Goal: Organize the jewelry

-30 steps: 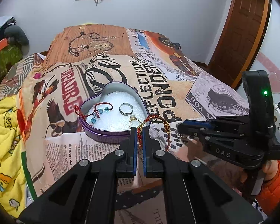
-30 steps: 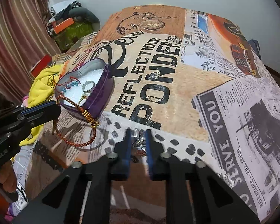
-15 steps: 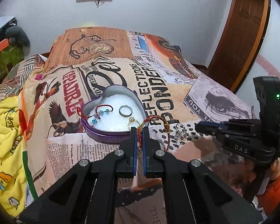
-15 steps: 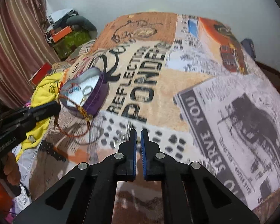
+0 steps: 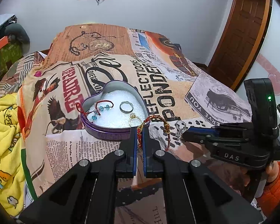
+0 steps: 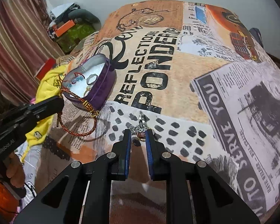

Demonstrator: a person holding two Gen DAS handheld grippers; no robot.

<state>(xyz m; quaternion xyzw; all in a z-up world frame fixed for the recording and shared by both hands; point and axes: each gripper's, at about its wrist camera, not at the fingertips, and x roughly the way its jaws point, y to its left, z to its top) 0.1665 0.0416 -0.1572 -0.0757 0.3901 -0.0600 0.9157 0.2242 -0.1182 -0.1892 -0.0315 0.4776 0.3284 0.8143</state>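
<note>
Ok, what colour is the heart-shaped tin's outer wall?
Purple; the heart-shaped tin shows its outer wall best in the right wrist view.

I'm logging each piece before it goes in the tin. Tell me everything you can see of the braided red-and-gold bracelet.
The braided bracelet is a twisted red and gold cord with gold metal beads along it. It forms an open loop. The left tongs are shut on one part of the cord, holding it up beside the purple heart-shaped tin. The upper strand crosses in front of the tin's rim in the right wrist view, while the lower loop seems to sag toward the printed bedspread. One short cord end dangles free.
</note>
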